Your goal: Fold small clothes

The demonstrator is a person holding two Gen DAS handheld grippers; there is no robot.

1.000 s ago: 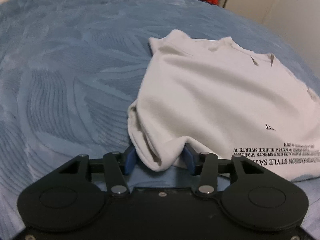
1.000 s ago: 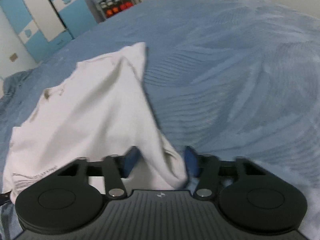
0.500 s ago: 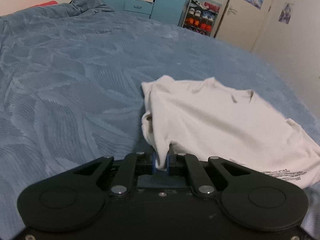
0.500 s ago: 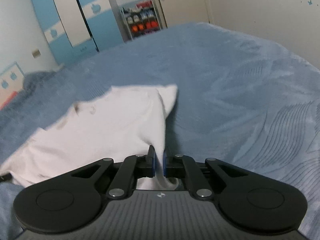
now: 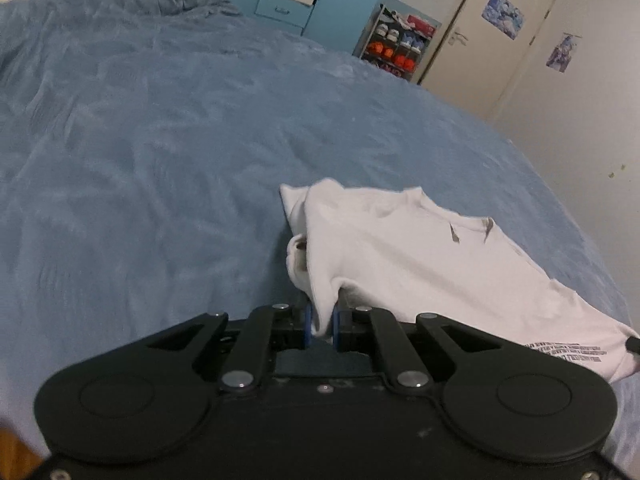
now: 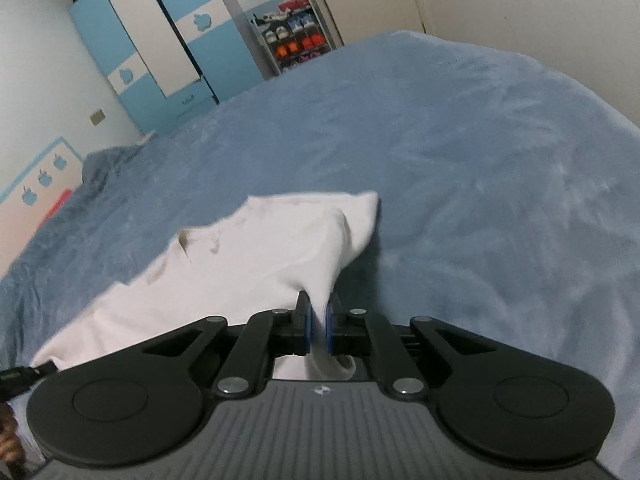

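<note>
From the left wrist view, the left gripper [image 5: 321, 328] has its jaws pinched nearly shut on a corner of the white T-shirt [image 5: 400, 248], which lies out in the middle of the blue bedspread [image 5: 160, 140], well away from its far edge. The cloth is light and limp (it sags into folds right at the pinch), so the hem corners seem the sensible place to hold it.

From the right wrist view, the right gripper [image 6: 317, 330] is likewise clamped tight on the shirt's other near corner, with a little bunch of fabric poking behind the pads.

A second ago both sets of jaws stood wide apart around the cloth; now they have closed and lifted, and the near hem rises off the bedspread.
</note>
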